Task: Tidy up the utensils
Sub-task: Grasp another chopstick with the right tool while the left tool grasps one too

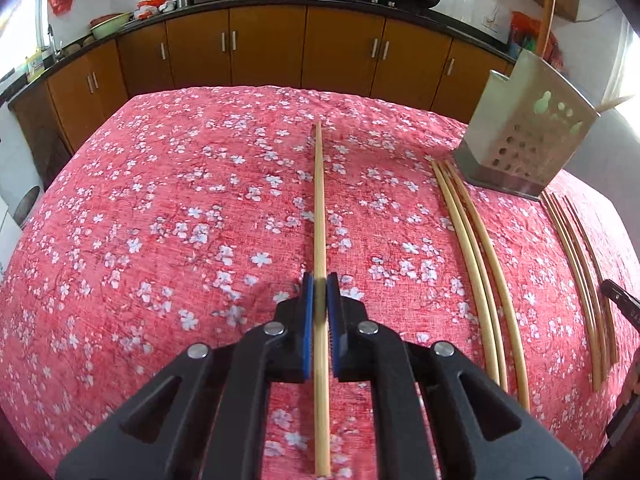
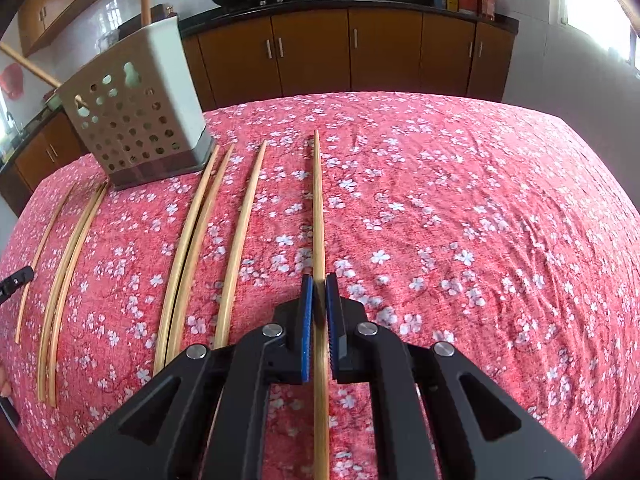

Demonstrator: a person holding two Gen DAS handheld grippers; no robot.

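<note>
My left gripper point(image 1: 320, 284) is shut on a bamboo chopstick point(image 1: 319, 200) that runs straight ahead between its blue pads, over the red floral tablecloth point(image 1: 180, 220). My right gripper point(image 2: 319, 286) is shut on another chopstick point(image 2: 318, 208) in the same way. A beige perforated utensil holder point(image 1: 524, 136) stands at the far right in the left wrist view and at the far left in the right wrist view point(image 2: 136, 112). Two chopsticks stick out of its top. Loose chopsticks point(image 1: 476, 256) lie on the cloth in front of the holder, also seen in the right wrist view point(image 2: 200, 248).
More chopsticks point(image 1: 580, 276) lie near the right table edge, and at the left in the right wrist view point(image 2: 64, 280). The other gripper's tip point(image 1: 622, 300) shows at the right edge. Brown kitchen cabinets point(image 1: 280, 48) with woks on the counter stand behind the table.
</note>
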